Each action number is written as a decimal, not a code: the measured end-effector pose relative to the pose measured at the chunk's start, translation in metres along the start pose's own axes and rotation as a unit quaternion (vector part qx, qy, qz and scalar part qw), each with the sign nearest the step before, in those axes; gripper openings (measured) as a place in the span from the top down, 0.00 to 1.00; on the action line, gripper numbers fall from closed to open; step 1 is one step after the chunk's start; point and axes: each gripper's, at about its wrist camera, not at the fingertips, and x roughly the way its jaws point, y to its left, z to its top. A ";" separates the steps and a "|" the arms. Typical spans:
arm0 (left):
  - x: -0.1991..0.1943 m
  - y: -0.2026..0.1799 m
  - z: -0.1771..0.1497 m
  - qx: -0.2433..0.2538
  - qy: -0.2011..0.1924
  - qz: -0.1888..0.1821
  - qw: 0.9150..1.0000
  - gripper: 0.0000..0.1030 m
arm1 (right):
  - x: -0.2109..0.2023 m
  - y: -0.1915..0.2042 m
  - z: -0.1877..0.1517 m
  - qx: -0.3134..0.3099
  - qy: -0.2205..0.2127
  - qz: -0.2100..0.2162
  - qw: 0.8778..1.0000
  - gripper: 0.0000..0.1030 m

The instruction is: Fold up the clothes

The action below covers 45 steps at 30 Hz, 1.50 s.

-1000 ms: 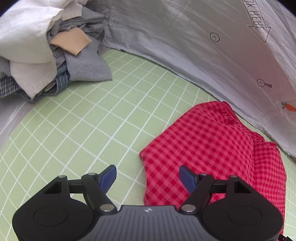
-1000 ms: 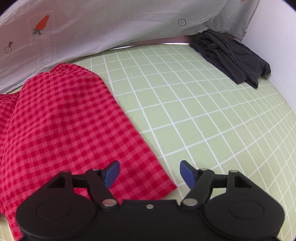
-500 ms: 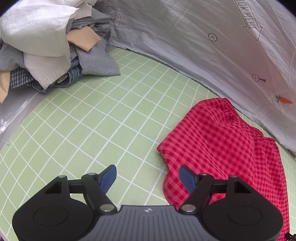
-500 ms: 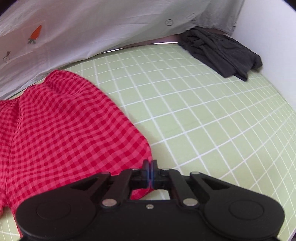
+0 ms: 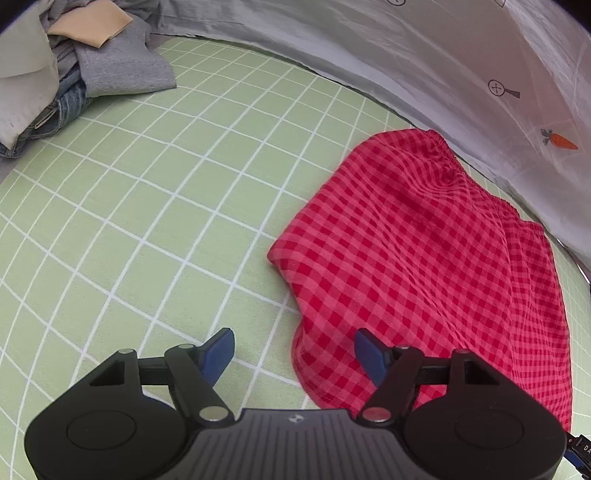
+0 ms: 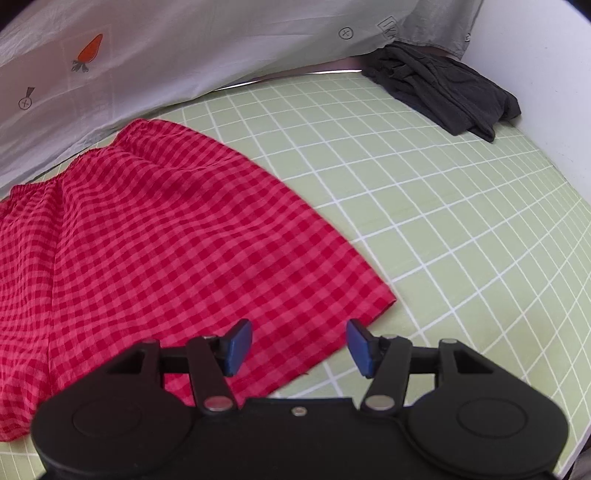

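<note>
So the red-and-pink checked cotton shorts (image 6: 155, 240) lay flat on the green gridded surface (image 6: 424, 221), unfolded; left tongs (image 5: 293, 354) just narrowing, right tongs (image 6: 299, 345) just reopened, both empty; next I'd pinch the hem corners.

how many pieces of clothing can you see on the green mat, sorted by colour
red checked shorts: 1
dark grey garment: 1
light grey top in the pile: 1
blue denim piece in the pile: 1
white cloth in the pile: 1
beige piece in the pile: 1
total: 6, though the pile may hide more

Bright even light, fisheye-bowed edges, sharp
</note>
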 end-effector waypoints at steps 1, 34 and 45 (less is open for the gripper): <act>0.003 0.001 0.001 -0.002 0.003 0.000 1.000 0.47 | 0.001 0.003 0.002 -0.001 0.002 0.002 1.000 0.44; -0.033 -0.020 0.012 0.021 -0.073 -0.029 0.997 0.79 | 0.027 0.004 0.004 0.000 0.034 0.015 0.999 0.45; -0.009 0.026 0.017 -0.003 -0.027 0.064 0.998 0.79 | 0.028 0.009 0.006 -0.007 0.038 0.005 0.999 0.30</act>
